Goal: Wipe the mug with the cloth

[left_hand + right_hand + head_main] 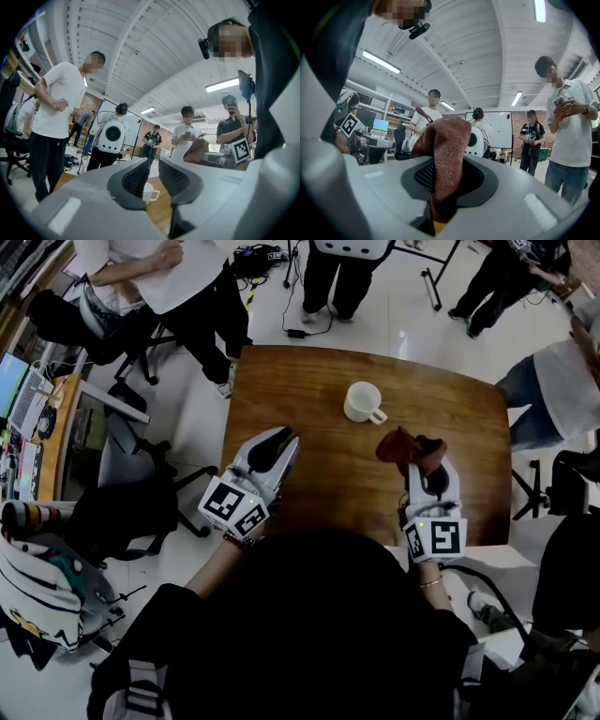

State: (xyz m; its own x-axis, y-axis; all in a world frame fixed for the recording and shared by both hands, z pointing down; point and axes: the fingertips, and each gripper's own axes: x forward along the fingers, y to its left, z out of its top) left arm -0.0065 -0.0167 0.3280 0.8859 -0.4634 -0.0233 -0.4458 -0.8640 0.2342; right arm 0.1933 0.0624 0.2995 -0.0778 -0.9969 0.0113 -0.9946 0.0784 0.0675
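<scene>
Head view: white mug stands upright on the wooden table, far-centre, handle toward near-right, nothing touching it. The right gripper sits near-right of the mug w/ its fingers clenched on a rust-brown cloth. The bunch sticks out past the tips toward the mug but is apart from it. Right gripper view agrees: cloth pinched btw the pads, a fold standing up over them. The left gripper is near-left of the mug, well apart. In the left gripper view its fingers are parted and empty; the mug shows thru the gap, farther off on the table, not btw the pads.

Step, as I read it: cloth in hand, wiping not yet begun, i.e. approach phase. Next move prob. needs the left gripper to go far-right and close on the mug's body or rim to steady it, then the right gripper lays the cloth on the wall and rubs. Risk: glazed mug looks slick, could slide or tip if pushed unheld.
</scene>
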